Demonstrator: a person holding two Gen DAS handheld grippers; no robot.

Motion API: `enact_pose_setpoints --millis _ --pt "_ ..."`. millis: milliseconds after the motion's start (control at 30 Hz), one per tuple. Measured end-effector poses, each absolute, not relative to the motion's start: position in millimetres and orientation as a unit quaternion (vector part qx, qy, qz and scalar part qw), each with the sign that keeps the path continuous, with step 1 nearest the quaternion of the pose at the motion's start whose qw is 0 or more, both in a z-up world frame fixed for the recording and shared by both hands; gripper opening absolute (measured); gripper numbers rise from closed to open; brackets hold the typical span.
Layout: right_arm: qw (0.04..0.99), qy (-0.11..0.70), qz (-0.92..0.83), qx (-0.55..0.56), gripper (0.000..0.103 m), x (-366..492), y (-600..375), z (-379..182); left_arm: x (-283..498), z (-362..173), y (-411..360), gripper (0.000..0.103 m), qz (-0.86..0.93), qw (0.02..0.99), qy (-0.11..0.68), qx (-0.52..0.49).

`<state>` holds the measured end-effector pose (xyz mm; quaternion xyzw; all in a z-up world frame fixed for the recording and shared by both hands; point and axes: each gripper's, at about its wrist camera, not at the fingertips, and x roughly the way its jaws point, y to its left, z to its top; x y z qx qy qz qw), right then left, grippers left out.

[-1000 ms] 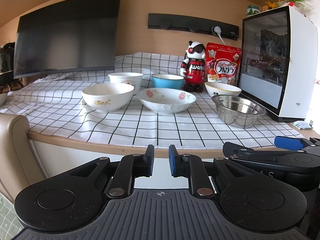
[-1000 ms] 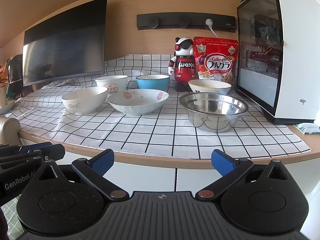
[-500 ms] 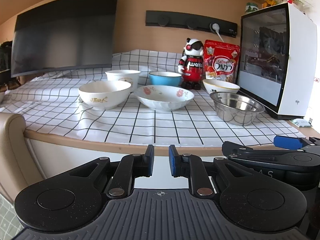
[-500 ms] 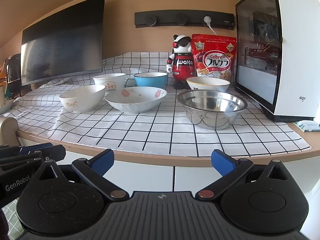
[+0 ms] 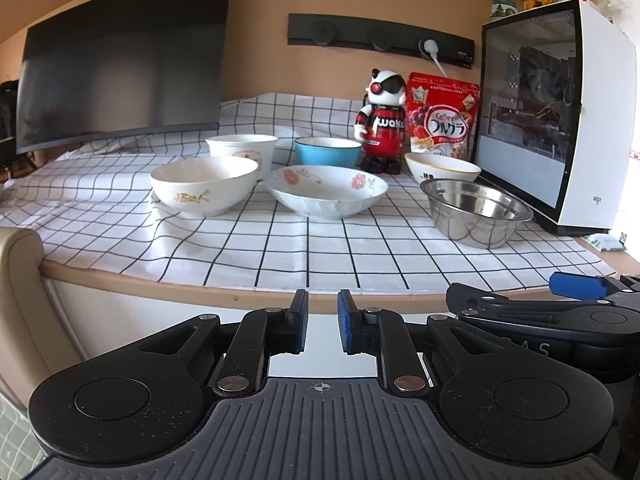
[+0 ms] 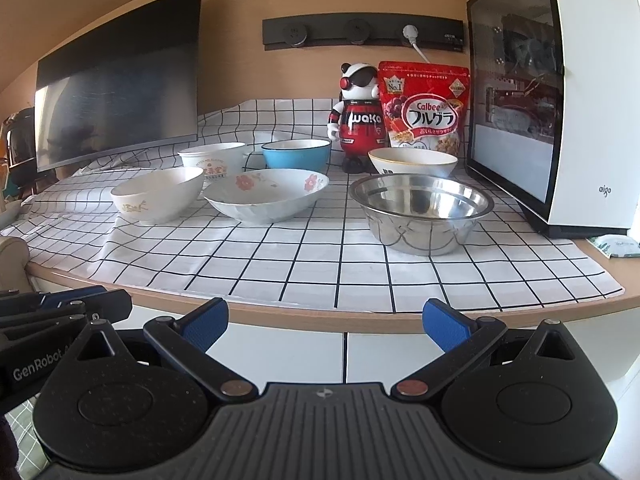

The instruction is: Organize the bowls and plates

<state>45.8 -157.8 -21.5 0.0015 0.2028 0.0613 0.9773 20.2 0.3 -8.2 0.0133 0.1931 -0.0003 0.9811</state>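
- Ahead of both jaws, past the tabletop [image 6: 360, 312] edge, 6 bowls sit on the checked cloth [image 5: 320, 248]; nothing stacked yet.
- Left jaws [image 5: 322, 328]: nearly shut, narrow gap between the blue pads, nothing in them.
- Right jaws [image 6: 326, 320]: spread wide, nothing in them.
- Both hang off the near edge, well apart from every bowl.
- Front row, left to right: cream bowl [image 5: 204, 184], floral bowl [image 5: 326, 190], steel bowl [image 6: 420, 208].
- Back row: white cup-bowl [image 5: 242, 148], blue bowl [image 5: 328, 151], gold-rim bowl [image 6: 412, 162] just behind the steel one.
- Key relation: steel bowl lies ahead and slightly right of my right jaws, nearest of the lot; left jaws line up closer to the floral bowl.
- Bowls are round, no long axis; the rim is the only grip, so approach goes over the near lip.
- My read: right side goes first, since it is already wide; left must open before any grab.
- Risk: robot figure [image 6: 360, 116], cereal bag [image 6: 424, 108] and white PC case [image 6: 580, 120] crowd the back right.
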Motion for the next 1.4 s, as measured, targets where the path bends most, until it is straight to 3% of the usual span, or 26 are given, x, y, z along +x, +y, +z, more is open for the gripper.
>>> enact_pose_setpoints --millis 433,867,1133,1400 --pt "0.958 0.261 0.100 0.062 0.103 85.4 -149.0 -12.6 69.2 8.9 45.5 0.018 -0.001 0.963 0.265 -0.041" --pt "0.915 0.315 0.219 0.124 0.103 207.0 -57.0 37.1 187.8 49.9 205.9 0.018 0.003 0.916 0.322 -0.238" --pt "0.886 0.347 0.286 0.114 0.103 296.8 2.7 73.4 239.9 44.8 289.2 0.018 0.058 0.880 0.351 -0.315" --pt "0.843 0.411 0.338 0.077 0.103 347.5 45.8 75.7 273.8 44.6 308.7 0.018 0.033 0.872 0.361 -0.329"
